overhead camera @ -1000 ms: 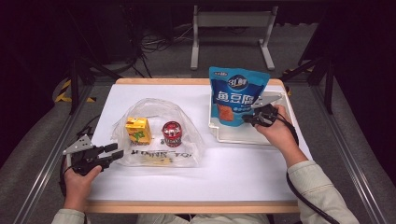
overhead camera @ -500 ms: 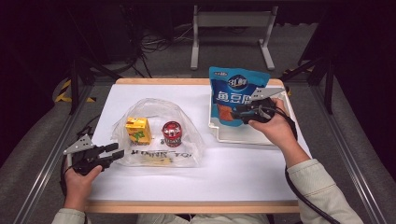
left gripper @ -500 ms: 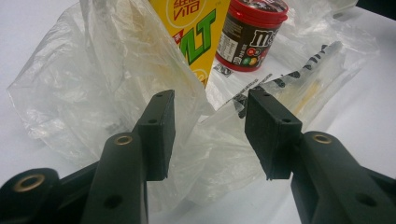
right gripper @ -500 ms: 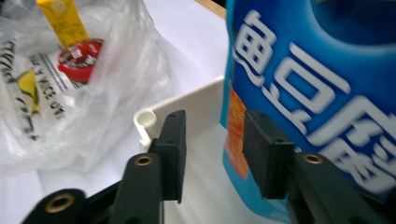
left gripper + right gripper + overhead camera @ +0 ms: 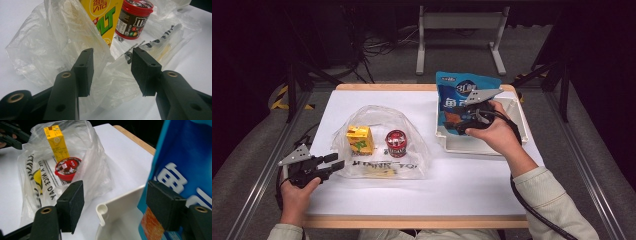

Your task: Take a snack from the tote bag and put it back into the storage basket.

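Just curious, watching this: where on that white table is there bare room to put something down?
Bare white table runs along the near edge, between the plastic bag and the white tray, and along the far edge behind the bag. It is crowded inside the bag, around the yellow carton and red tub, and in the tray holding the blue pouch.

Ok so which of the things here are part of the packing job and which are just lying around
Part of the job:
- blue snack bag, standing in the white tray
- clear plastic bag
- yellow drink carton and red candy tub inside it
- left gripper at the bag's edge
- right gripper by the snack bag, jaws just opened

Lying about:
- metal stand and cables on the floor beyond the table
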Demonstrator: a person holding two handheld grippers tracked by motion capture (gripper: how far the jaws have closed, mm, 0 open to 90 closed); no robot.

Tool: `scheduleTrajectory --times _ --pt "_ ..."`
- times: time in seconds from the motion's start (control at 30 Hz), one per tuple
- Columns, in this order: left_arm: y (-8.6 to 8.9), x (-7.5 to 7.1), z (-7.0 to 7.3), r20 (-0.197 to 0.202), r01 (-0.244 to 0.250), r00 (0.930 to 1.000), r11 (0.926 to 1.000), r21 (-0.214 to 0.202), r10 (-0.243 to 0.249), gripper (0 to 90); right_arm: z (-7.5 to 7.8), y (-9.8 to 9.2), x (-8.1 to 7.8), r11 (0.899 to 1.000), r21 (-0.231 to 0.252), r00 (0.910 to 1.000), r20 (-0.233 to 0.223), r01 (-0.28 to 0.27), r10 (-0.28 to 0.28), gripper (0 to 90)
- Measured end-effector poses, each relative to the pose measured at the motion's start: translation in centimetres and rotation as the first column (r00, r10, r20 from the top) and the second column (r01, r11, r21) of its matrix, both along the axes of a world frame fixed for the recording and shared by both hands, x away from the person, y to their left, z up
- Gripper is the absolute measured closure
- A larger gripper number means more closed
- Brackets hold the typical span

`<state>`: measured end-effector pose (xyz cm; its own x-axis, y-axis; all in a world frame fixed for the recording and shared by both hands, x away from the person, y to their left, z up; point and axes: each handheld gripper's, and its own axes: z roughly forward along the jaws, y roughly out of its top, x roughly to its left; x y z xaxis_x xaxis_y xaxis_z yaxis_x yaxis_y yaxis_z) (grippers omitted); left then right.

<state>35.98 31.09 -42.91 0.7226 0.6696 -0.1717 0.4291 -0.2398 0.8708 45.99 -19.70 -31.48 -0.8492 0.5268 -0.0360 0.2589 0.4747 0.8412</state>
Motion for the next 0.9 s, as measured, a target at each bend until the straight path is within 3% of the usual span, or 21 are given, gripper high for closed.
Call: scheduleTrajectory --times 0.4,0.9 --pt "0.3 -0.5 0.0 0.002 -0.014 0.9999 0.9999 -0.002 0.014 53.4 0.8 4.8 0.2 0.995 -0.018 0.9948 0.008 -0.102 0.102 27.5" --pt "0.7 -1.1 0.1 0.005 -0.02 0.9998 0.9998 -0.005 0.02 53.3 1.1 8.9 0.8 0.984 -0.005 0.9834 0.015 -0.181 0.181 24.3"
